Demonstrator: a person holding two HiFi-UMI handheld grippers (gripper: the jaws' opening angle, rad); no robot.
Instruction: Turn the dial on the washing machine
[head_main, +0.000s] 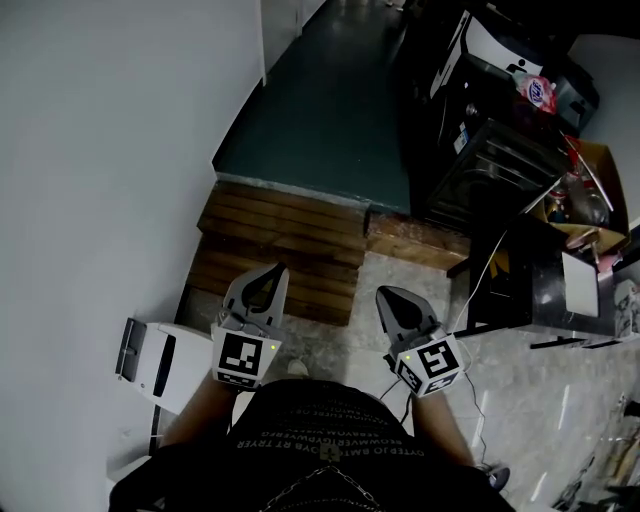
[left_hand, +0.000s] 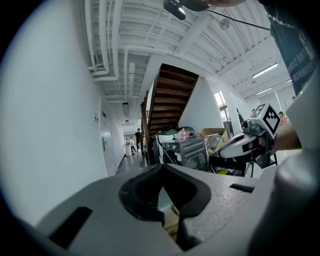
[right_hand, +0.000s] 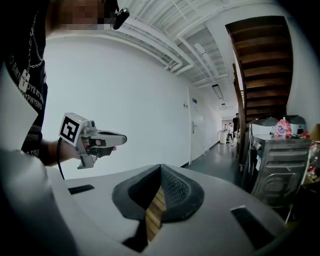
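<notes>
Left gripper (head_main: 270, 275): jaws together at the tips, nothing between them. Its own view confirms this: the dark pads (left_hand: 145, 192) meet at the front, and only floor shows through the narrow slot behind them.

Right gripper (head_main: 390, 298): jaws also shut and empty. In its own view the ribbed pads (right_hand: 175, 192) touch at the tip, with wooden slats visible through the gap below.

Both grippers are held level and side by side in front of the person's torso, apart from each other and pointing toward 12 o'clock in the head view. Each shows in the other's camera: the right gripper (left_hand: 245, 142) at 3 o'clock and the left gripper (right_hand: 95, 140) at 9 o'clock.

Directly ahead of the jaws is a wooden pallet (head_main: 280, 240) on the floor. Beyond it, at 12 o'clock, is a dark green floor (head_main: 320, 110).

A white wall (head_main: 90, 170) runs along 9 o'clock, with a white box-shaped unit (head_main: 150, 360) at its foot, just beside the left forearm.

The washing machine (head_main: 485, 165) stands at about 1 o'clock, well apart from both grippers, in a row of dark appliances. Its dial cannot be made out in any view. A cardboard box (head_main: 595, 185) of clutter sits at 2 o'clock.

A wooden staircase (left_hand: 170, 100) rises above the machines.
</notes>
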